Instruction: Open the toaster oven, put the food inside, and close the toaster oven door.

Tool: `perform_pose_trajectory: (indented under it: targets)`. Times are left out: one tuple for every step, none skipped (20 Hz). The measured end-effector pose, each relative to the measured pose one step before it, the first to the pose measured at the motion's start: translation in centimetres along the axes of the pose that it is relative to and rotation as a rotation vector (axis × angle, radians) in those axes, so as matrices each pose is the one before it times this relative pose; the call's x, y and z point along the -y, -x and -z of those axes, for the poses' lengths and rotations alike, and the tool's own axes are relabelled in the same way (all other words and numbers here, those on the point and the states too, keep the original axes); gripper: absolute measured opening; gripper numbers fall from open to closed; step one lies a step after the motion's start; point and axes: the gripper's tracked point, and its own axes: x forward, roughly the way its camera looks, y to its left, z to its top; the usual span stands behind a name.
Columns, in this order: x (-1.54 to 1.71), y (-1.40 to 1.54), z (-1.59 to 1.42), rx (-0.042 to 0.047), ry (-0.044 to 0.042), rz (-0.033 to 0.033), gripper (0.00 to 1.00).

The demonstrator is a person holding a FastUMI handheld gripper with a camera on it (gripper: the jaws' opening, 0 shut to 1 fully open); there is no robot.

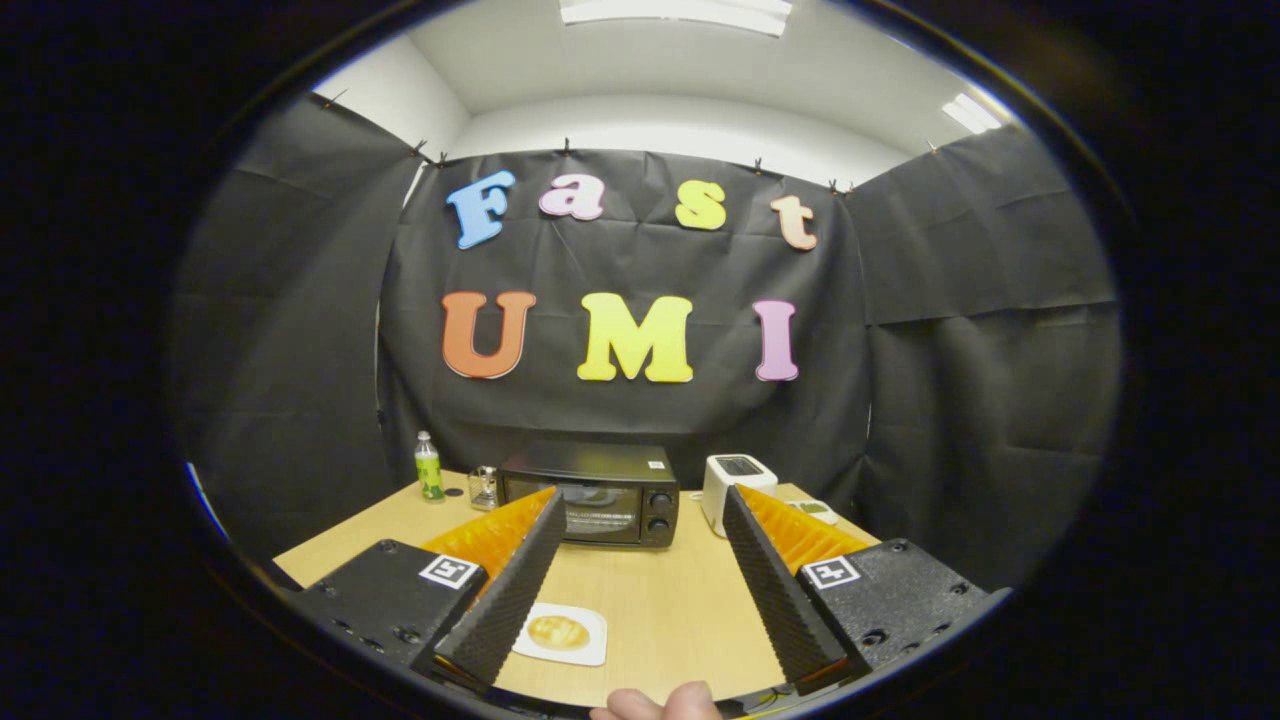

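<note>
Tongs (640,500) spread wide and empty above wooden surface (670,600), toaster oven (590,495) shut beyond them.
Food (558,632) on its white plate (590,650) looks light and soft; a gentle grip by its edges seems best.

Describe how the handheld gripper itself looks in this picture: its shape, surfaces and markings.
The gripper has two long wedge-shaped fingers whose inner faces carry a fine ridged, textured padding. Their outer sides are ribbed. Each finger is mounted on a black block with screw holes, and each block bears a square black-and-white marker tag. A fingertip of the person's hand peeks in below; no sleeve is visible.
</note>
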Motion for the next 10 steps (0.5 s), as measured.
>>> perform_pose_trajectory:
  targets:
    - [0.059,-0.034,-0.047,-0.00017,0.00208,0.00259,1.00]
    - [0.068,0.076,0.054,0.00077,0.00254,0.00162,1.00]
    - [-0.028,0.042,-0.034,-0.00004,-0.00065,0.00027,1.00]
    - [-0.051,-0.011,0.080,-0.00035,-0.00209,-0.00122,1.00]
    - [-0.012,-0.051,0.004,-0.00166,-0.00036,-0.00080,1.00]
    - [0.079,0.075,0.033,0.00086,0.00012,0.00041,1.00]
    - [0.035,0.009,-0.086,0.00336,-0.00200,0.00109,1.00]
    - [-0.007,0.036,0.048,0.00188,-0.00128,-0.00136,1.00]
    - [-0.139,-0.111,-0.002,0.00015,0.00026,-0.00228,1.00]
    - [-0.126,-0.138,0.184,-0.00185,-0.00066,-0.00287,1.00]
